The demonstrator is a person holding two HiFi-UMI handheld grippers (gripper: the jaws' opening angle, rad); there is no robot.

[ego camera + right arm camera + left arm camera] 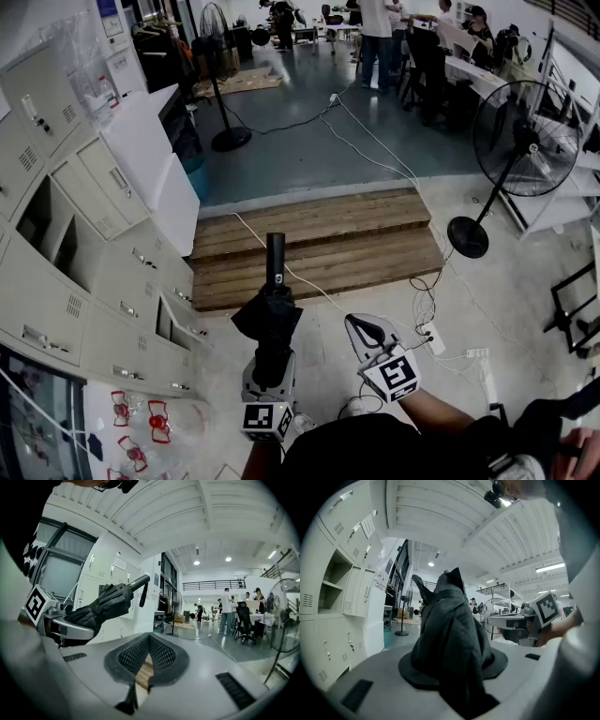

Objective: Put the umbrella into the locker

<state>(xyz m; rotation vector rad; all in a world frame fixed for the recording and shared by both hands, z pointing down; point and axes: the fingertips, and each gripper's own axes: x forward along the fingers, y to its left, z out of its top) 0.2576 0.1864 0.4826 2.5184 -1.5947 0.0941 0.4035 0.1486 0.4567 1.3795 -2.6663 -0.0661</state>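
Note:
A folded black umbrella [272, 319] points forward, its straight handle [275, 253] leading, and my left gripper [270, 364] is shut on its bunched fabric. In the left gripper view the dark cloth [450, 634] fills the space between the jaws. The right gripper view shows the umbrella [105, 604] off to the left, angled upward. My right gripper [367, 328] hangs beside it on the right, shut and holding nothing, with its pads [161, 656] meeting at the tips. Grey lockers [56, 309] line the left wall; two compartments stand open [37, 220] [169, 323].
A low wooden platform [319, 244] lies ahead on the floor. A standing fan [525, 150] is at the right and another fan stand [225, 94] further back. Cables and a power strip [433, 337] cross the floor. People stand at desks far behind.

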